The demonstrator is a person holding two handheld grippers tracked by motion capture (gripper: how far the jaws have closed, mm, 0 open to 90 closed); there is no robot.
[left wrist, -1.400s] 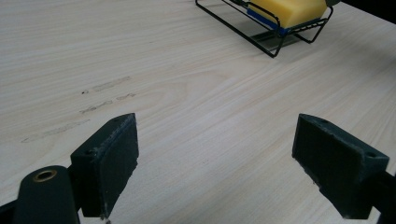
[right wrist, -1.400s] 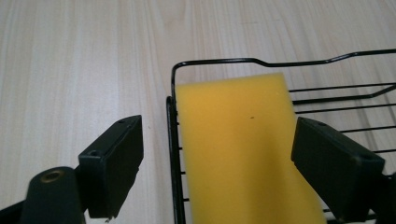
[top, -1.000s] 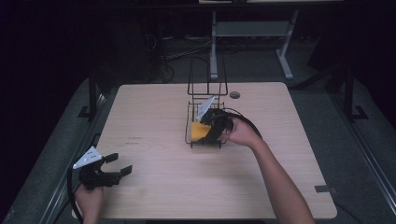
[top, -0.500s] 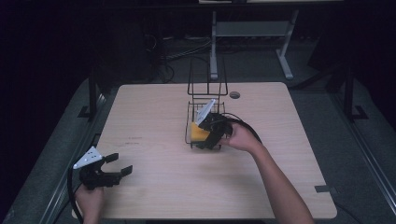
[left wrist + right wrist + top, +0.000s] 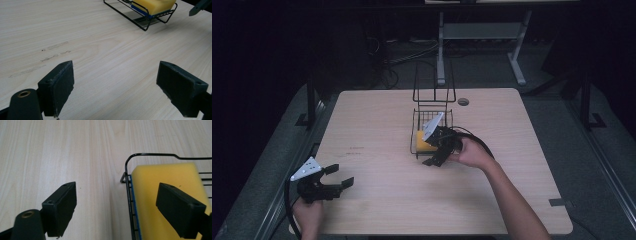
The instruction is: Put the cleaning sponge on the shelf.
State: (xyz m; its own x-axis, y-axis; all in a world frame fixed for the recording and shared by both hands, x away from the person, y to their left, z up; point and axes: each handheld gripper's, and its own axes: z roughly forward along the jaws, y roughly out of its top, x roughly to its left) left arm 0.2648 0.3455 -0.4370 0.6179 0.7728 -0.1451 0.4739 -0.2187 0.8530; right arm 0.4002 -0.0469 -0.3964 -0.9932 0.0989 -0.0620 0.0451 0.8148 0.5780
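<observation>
A yellow sponge (image 5: 424, 141) with a blue underside lies in a black wire rack (image 5: 433, 107) at the table's middle. In the right gripper view the sponge (image 5: 165, 192) lies flat inside the rack's rim (image 5: 150, 155). My right gripper (image 5: 116, 205) is open and hangs over the rack's near corner, one jaw above bare table and the other above the sponge, holding nothing. In the high view the right gripper (image 5: 436, 152) is at the rack's front. My left gripper (image 5: 341, 176) rests open and empty near the table's front left, facing the rack (image 5: 140, 23) and sponge (image 5: 155, 5).
The rack's tall wire back (image 5: 434, 82) rises at its far side. A round cable hole (image 5: 463, 101) lies in the light wooden tabletop (image 5: 377, 125) behind the rack. A cable loops by the right hand. Dark floor and a desk frame (image 5: 482, 32) lie beyond the table.
My right gripper has shifted slightly toward the rack's near front corner. The sponge stays in the rack. The left gripper has not moved.
</observation>
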